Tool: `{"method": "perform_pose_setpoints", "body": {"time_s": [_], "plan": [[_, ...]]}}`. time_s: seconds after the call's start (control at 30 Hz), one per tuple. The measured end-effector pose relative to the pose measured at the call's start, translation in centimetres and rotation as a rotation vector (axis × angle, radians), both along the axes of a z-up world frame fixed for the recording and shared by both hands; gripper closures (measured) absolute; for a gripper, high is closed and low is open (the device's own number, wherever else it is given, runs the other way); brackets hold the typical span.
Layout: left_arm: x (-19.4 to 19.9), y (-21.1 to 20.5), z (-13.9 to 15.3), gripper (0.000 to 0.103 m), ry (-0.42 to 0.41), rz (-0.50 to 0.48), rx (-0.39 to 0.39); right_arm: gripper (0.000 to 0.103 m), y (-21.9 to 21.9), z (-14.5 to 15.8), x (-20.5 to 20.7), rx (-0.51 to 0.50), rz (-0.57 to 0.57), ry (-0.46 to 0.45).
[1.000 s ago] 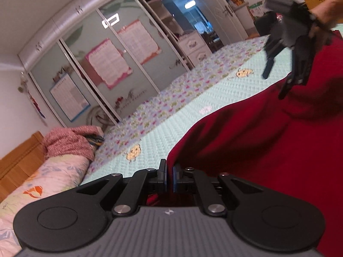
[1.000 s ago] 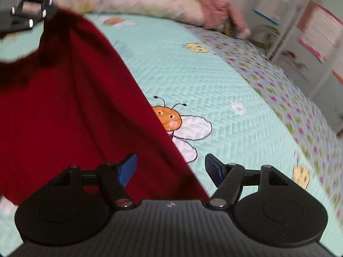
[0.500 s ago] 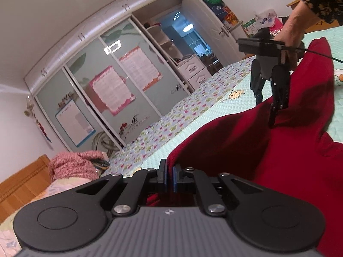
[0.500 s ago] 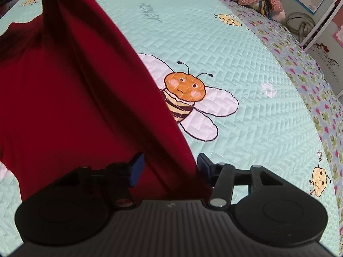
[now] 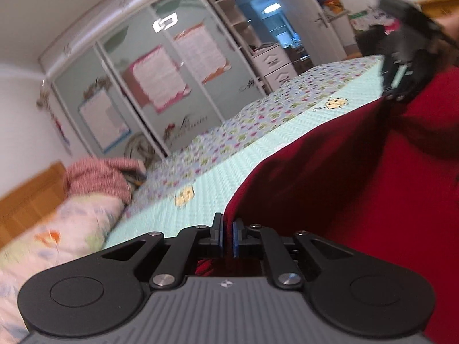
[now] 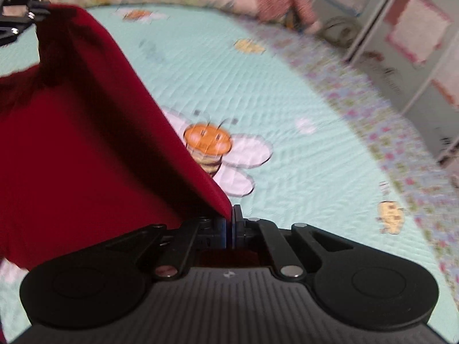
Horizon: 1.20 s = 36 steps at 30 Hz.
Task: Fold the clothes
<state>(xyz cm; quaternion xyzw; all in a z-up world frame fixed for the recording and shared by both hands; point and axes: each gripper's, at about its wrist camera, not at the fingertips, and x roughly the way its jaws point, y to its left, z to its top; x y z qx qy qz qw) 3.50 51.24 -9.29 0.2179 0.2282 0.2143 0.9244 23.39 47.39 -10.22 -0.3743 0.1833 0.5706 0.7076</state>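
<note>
Red garment (image 6: 86, 149) lifted above the mint quilted bed (image 6: 301, 86), stretched between both tools, its edge hanging taut over the bee picture (image 6: 209, 143). Left hand-held gripper (image 5: 226, 236) clamped narrow on one corner of the cloth, blue pads pressing the fabric. Right hand-held gripper (image 6: 229, 226) likewise pinched tight on the other corner, with pink clothes (image 5: 97, 175) heaped by the pillow (image 5: 57, 229) far behind.

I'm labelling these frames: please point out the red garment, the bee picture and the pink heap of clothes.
red garment (image 6: 86, 149), right wrist view, on its flat middle.
bee picture (image 6: 208, 140), right wrist view, on its orange head.
pink heap of clothes (image 5: 94, 176), left wrist view, on its middle.
</note>
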Motion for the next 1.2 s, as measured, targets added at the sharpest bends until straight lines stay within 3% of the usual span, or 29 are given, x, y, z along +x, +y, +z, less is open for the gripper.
{"method": "perform_pose_setpoints", "body": {"time_s": [0.1,0.2,0.43,0.7,0.9,1.2], "plan": [[-1.6,0.2,1.2,0.097,-0.011,-0.021,-0.045,0.099,-2.8,1.6,-2.4,0.061,-0.034,-0.038],[-3.7,-0.7,2.0,0.097,-0.015,-0.054,-0.032,0.099,-6.2,3.1,-5.8,0.113,-0.048,-0.095],[-10.3,-3.2,3.6,0.097,-0.064,-0.069,-0.081,0.099,-15.6,5.0,-16.0,0.209,-0.044,-0.1],[-17.1,-6.3,-1.4,0.097,0.008,0.009,-0.138,0.099,-22.4,0.0,-29.0,0.127,0.015,-0.064],[-17.6,-8.2,-5.7,0.097,0.107,0.046,-0.095,0.099,-22.4,-4.1,-31.0,0.07,-0.045,0.009],[-18.9,-7.1,-4.5,0.096,0.038,0.1,-0.073,0.099,-21.9,-2.0,-31.6,0.097,-0.104,-0.002]]}}
